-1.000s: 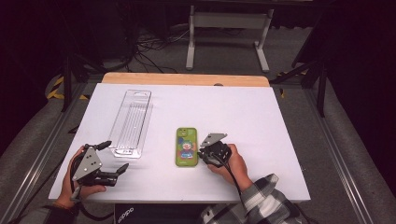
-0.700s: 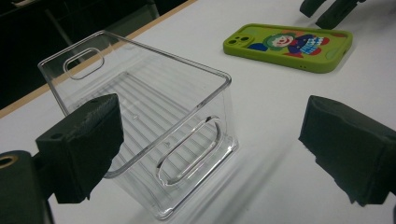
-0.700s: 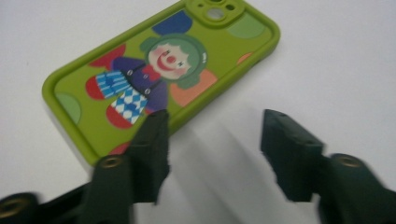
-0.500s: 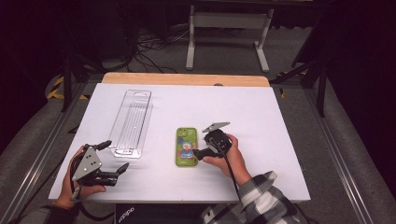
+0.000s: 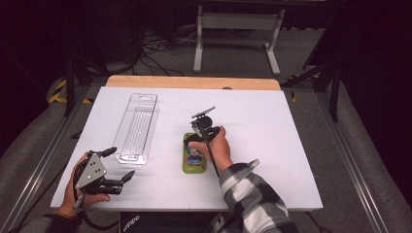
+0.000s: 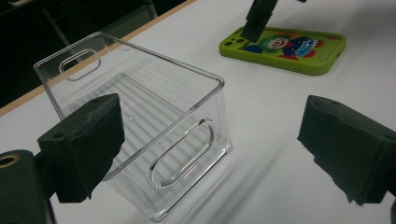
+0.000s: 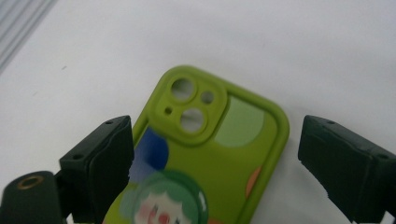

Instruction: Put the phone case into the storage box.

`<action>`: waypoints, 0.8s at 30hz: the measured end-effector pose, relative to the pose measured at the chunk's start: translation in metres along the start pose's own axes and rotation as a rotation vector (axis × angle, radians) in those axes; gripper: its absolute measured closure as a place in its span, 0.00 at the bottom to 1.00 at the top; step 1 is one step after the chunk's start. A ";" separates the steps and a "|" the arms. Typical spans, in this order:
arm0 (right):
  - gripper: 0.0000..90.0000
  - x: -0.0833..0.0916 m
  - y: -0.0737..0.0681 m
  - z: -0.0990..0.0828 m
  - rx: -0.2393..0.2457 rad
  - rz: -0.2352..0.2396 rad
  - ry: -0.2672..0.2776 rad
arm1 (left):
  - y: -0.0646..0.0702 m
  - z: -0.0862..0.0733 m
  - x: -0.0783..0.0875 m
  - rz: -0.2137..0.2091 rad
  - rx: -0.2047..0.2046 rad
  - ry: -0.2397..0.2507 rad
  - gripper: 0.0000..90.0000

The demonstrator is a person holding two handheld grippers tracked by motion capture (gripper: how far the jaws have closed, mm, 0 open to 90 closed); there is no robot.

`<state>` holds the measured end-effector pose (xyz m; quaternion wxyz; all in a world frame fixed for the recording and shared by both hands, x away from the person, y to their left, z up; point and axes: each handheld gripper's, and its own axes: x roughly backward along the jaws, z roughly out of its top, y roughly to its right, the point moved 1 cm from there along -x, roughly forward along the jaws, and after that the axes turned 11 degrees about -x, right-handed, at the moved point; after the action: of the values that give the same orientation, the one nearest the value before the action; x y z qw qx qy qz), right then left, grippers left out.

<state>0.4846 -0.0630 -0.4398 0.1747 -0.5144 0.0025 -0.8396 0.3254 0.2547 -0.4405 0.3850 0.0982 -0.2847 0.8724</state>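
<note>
2 grippers, jaws spread, right gripper [image 5: 190, 139] over phone case [image 5: 193, 159], clear tray [image 5: 137, 127] beside

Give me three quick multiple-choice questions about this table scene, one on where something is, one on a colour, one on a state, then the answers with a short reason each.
1. Where does the clear plastic tray lie relative to the phone case?
A. to its left in the high view
B. on top of it
C. to its right in the high view

2. What colour is the phone case?
A. red
B. green
C. black

3. How do the jaws of the right gripper stand?
A. clamped on the tray
C. shut on nothing
B. open over the case

Answers:
1. A, since the high view shows the tray left of the case, apart from it.
2. B, since its rim and back are lime green.
3. B, since the right gripper view shows both pads spread either side of the case.
</note>
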 end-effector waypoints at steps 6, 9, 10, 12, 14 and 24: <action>0.12 -0.010 0.001 0.009 -0.108 -0.038 0.013 | 0.000 0.000 0.000 -0.003 0.002 -0.001 0.08; 0.12 -0.012 -0.002 0.011 -0.126 -0.048 0.021 | 0.001 0.000 -0.001 -0.009 0.014 -0.001 0.08; 0.11 -0.013 -0.004 0.011 -0.124 -0.049 0.021 | 0.001 0.000 -0.001 -0.010 0.016 -0.005 0.08; 0.11 -0.013 -0.008 0.011 -0.129 -0.065 0.027 | 0.000 0.000 -0.001 -0.005 0.005 -0.009 0.08; 0.11 -0.015 -0.012 0.009 -0.122 -0.071 0.017 | 0.001 0.000 -0.002 -0.005 0.003 -0.008 0.08; 0.13 -0.022 -0.025 0.003 -0.086 -0.164 0.035 | 0.003 -0.001 -0.003 -0.015 0.011 -0.017 0.08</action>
<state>0.4890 -0.0324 -0.4531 0.0829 -0.5051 -0.0005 -0.8591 0.3259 0.2514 -0.4434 0.3884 0.1098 -0.2823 0.8703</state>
